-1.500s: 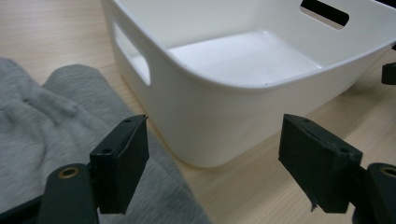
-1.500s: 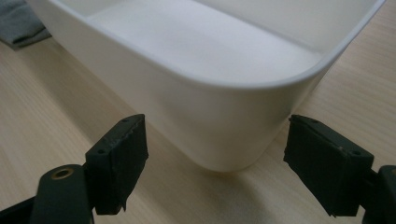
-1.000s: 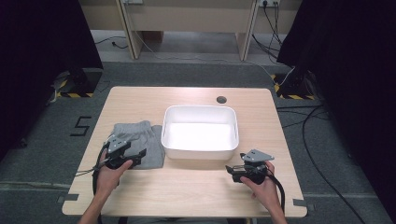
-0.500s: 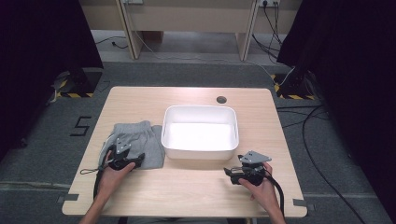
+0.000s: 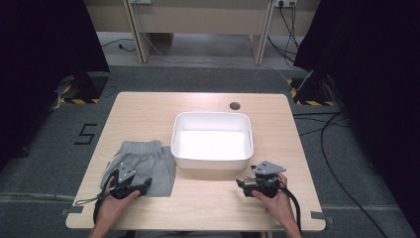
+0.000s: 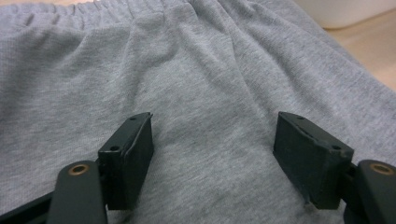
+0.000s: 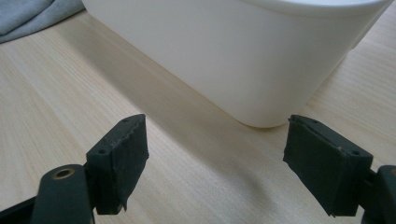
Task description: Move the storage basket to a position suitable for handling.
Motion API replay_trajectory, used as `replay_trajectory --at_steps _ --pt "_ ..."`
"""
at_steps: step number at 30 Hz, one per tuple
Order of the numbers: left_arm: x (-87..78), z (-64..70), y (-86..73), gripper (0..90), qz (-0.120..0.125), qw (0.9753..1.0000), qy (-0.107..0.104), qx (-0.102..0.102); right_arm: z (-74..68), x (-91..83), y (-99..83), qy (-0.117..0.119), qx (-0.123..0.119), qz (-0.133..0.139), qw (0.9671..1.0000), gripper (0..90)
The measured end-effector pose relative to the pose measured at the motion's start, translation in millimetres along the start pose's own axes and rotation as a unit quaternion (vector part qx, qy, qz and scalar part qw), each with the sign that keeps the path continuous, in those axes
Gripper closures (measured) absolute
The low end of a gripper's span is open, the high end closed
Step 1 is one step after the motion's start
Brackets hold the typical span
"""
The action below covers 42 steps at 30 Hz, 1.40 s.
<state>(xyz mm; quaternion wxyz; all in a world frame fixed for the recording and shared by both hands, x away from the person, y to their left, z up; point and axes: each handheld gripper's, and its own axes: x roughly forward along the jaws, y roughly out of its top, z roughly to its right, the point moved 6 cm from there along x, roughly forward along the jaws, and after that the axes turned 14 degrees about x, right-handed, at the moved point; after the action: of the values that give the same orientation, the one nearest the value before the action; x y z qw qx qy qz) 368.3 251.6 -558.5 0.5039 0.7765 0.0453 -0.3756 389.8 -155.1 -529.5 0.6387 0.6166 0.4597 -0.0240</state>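
Grey folded sweat shorts [image 5: 146, 163] lie on the table's left side, their elastic waistband at the top of the left gripper view [image 6: 116, 14]. My left gripper [image 5: 143, 187] rests low over the near edge of the shorts [image 6: 205, 93], jaws open, grey cloth between and beyond them. A white rectangular tub [image 5: 212, 140] stands at the table's centre. My right gripper [image 5: 241, 183] is open just in front of the tub's near right corner [image 7: 261, 93], pointing left, with only bare wood between its jaws [image 7: 215, 158].
The light wooden table [image 5: 208, 208] has a dark round cable hole [image 5: 235, 105] behind the tub. Cables trail from both grippers toward the front edge. A corner of the shorts [image 7: 32, 16] lies left of the tub in the right gripper view.
My left gripper has slid back toward the front edge along the shorts. The right gripper has shifted slightly nearer the front too. Both stay open.
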Motion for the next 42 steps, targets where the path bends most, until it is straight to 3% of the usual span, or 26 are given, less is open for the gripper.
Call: replay_trajectory --at_steps 12,18,25,31,35,39,42 --pt "-27.2 42.8 -12.4 27.4 0.017 0.9997 -0.014 0.008 -3.1 1.7 -0.9 0.003 -0.002 -0.002 1.0000 22.4" --pt "-38.0 61.0 -15.2 26.3 0.014 0.9995 -0.027 0.011 -8.9 4.5 -1.9 0.010 -0.004 -0.005 0.9999 22.5" --pt "-40.5 83.8 -9.9 20.0 0.009 0.9982 -0.055 0.021 -20.2 9.0 -1.7 0.024 -0.009 -0.005 0.9997 22.8" --pt "-41.3 98.0 -5.2 19.9 0.012 0.9966 -0.076 0.029 -33.8 11.8 1.0 0.041 -0.011 0.000 0.9991 23.4" --pt "-45.6 94.1 -2.1 23.3 0.027 0.9954 -0.091 0.017 -42.0 18.9 -0.8 0.050 -0.013 -0.004 0.9986 23.6" --pt "-54.6 73.0 4.0 24.0 0.049 0.9965 -0.068 0.000 -48.1 24.1 -0.2 0.056 -0.011 -0.001 0.9984 23.8" --pt "-59.9 56.1 4.1 23.9 0.049 0.9978 -0.044 0.000 -54.2 25.8 2.6 0.060 -0.015 0.001 0.9981 23.9"
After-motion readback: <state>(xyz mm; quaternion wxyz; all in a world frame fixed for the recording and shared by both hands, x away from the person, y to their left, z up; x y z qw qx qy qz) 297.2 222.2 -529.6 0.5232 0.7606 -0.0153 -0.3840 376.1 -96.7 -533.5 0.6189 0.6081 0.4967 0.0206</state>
